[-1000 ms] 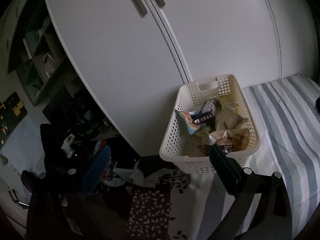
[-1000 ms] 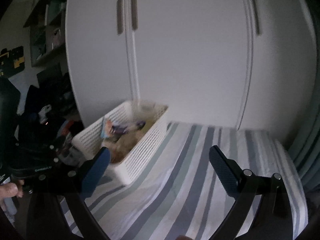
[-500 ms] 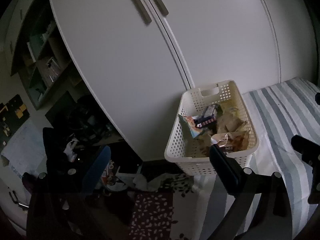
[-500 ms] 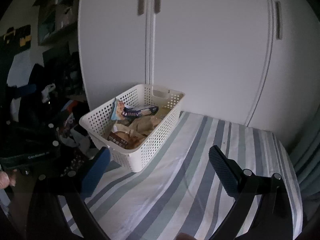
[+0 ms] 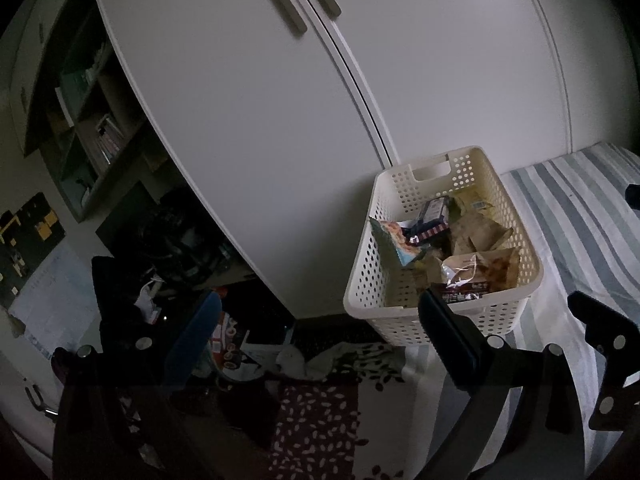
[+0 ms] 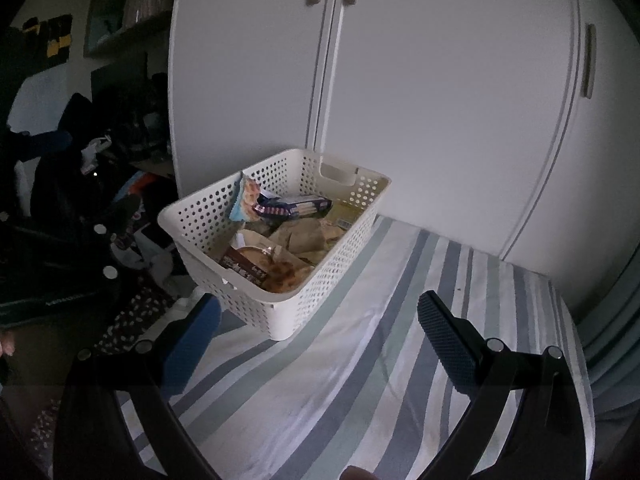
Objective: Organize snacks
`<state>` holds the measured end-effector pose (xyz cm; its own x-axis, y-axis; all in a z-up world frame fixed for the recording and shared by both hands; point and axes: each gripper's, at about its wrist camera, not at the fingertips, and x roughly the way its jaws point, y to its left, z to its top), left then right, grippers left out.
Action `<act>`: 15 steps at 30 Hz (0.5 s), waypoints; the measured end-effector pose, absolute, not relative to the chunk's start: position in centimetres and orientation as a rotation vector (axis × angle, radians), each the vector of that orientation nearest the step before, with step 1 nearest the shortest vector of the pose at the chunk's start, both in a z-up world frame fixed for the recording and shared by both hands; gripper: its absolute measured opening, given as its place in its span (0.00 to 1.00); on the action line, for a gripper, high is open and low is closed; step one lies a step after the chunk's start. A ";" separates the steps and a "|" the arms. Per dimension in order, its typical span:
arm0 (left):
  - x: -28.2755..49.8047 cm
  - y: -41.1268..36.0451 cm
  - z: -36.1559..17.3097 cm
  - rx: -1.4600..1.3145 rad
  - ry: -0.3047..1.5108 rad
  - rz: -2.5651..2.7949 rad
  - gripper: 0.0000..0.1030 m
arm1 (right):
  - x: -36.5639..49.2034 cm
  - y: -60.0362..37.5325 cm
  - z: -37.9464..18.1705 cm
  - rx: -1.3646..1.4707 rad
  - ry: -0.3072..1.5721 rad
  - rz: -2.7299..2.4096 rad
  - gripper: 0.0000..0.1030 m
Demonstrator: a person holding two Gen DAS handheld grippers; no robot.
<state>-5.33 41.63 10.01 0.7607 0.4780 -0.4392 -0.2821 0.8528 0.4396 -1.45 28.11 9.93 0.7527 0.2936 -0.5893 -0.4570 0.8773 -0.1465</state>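
Looking at a dim bedroom: my left gripper and right gripper both hang spread wide, empty. The white basket of snack packets sits at the striped bedsheet's corner, against white wardrobe doors; clutter covers the floor.

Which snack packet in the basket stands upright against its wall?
The light-blue packet, propped on edge against the basket wall; the rest lie flat.
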 end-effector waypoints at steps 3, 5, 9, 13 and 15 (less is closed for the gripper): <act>-5.2 41.6 9.9 0.364 0.573 0.423 0.97 | -1.4 28.4 9.7 -0.317 0.575 0.397 0.95; -5.1 41.6 9.9 0.368 0.573 0.421 0.97 | -1.3 28.5 9.6 -0.312 0.581 0.407 0.95; -5.0 41.5 9.8 0.375 0.575 0.422 0.97 | -0.7 28.3 9.5 -0.268 0.615 0.446 0.95; -4.8 41.6 9.6 0.377 0.580 0.423 0.97 | -0.5 28.4 9.3 -0.260 0.624 0.458 0.95; -4.7 41.6 9.6 0.378 0.583 0.423 0.97 | -0.5 28.5 9.3 -0.262 0.624 0.463 0.95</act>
<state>-4.68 41.64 9.57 0.7548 0.4820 -0.4449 -0.2736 0.8478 0.4544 -0.45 28.54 9.34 0.7144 0.3358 -0.6139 -0.4904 0.8661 -0.0969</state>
